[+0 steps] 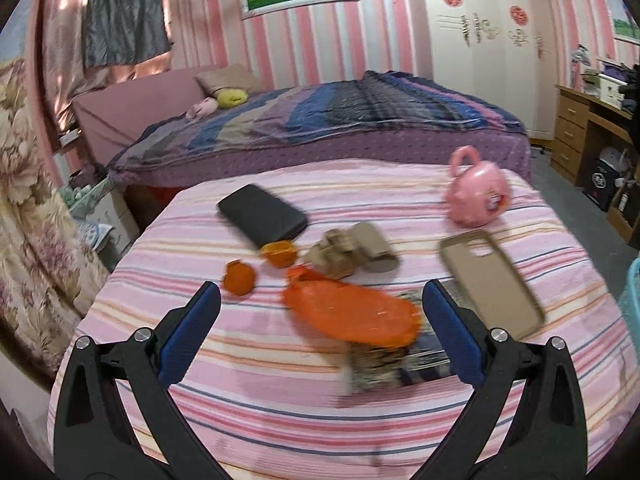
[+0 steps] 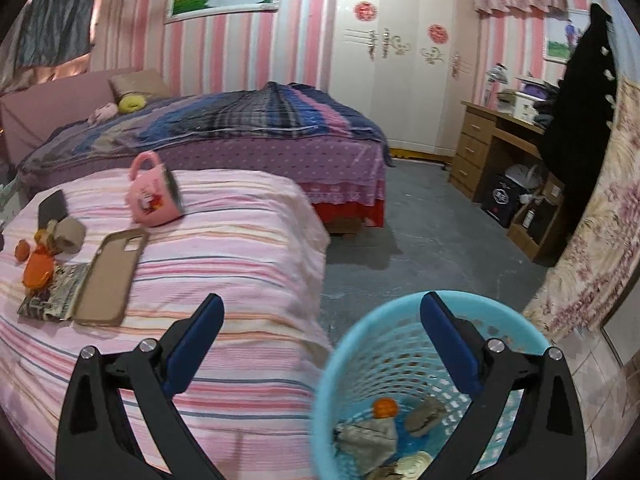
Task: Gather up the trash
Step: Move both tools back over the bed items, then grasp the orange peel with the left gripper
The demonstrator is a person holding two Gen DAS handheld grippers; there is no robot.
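On the pink striped bedspread lie orange peel pieces, a larger orange piece, a crumpled cardboard tube and a printed wrapper. My left gripper is open and empty, above the spread, with the large orange piece between its fingers. My right gripper is open and empty, over the rim of a blue mesh bin that holds an orange peel and crumpled scraps. The same trash shows at far left in the right wrist view.
A black phone, a tan phone case and a pink mug also lie on the spread. A second bed stands behind. A wardrobe and wooden desk are at the right, across grey floor.
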